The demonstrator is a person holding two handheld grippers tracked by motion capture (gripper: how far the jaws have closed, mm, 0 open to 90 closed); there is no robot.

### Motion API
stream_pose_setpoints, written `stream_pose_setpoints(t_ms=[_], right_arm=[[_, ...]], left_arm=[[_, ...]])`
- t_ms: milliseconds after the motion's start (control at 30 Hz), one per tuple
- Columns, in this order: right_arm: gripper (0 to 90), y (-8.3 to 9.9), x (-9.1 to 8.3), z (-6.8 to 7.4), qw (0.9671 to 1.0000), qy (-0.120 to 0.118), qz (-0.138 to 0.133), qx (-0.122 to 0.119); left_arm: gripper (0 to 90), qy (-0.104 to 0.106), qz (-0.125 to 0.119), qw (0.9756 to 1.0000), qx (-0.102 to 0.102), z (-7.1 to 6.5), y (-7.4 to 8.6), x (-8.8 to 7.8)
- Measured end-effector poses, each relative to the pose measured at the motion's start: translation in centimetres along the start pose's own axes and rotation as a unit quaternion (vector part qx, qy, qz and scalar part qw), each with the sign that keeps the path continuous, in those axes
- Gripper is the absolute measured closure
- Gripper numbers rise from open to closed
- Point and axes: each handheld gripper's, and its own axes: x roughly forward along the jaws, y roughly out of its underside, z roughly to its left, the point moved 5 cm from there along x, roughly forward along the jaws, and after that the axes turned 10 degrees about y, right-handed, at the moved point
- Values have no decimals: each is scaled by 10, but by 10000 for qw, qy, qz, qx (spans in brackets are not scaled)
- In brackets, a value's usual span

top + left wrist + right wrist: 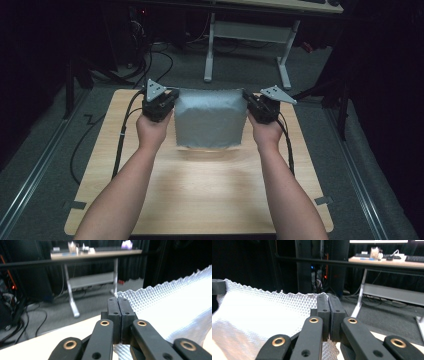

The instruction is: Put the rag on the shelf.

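A grey waffle-textured cloth (210, 117) hangs stretched between my two grippers above the far half of the wooden table (200, 190). My left gripper (167, 100) is shut on the cloth's far left corner, and my right gripper (251, 102) is shut on its far right corner. In the left gripper view the jaws (117, 302) are pressed together with the white dimpled cloth (170, 302) spreading off to the right. The right gripper view has its jaws (327, 301) closed as well, the cloth (262, 312) spreading left. The cloth's near edge hovers blurred just above the tabletop.
Beyond the table's far edge stands a white-legged desk (250, 40) on grey carpet, with cables (155, 60) on the floor. Black cables trail from both grippers over the table's sides. Bare wood lies between the person's forearms.
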Motion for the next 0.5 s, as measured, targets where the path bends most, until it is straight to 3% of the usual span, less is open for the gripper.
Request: stream_pose_setpoints(t_ms=[100, 233, 500], right_arm=[[895, 14, 14, -3, 9995, 58, 285, -111], [895, 31, 23, -5, 9985, 36, 542, -117], [894, 52, 24, -2, 9971, -122, 746, 30]], left_arm=[[900, 61, 338, 9994, -43, 4, 14, 11], [900, 207, 530, 9982, -181, 5, 31, 16], [900, 394, 708, 9961, -351, 3, 59, 17]])
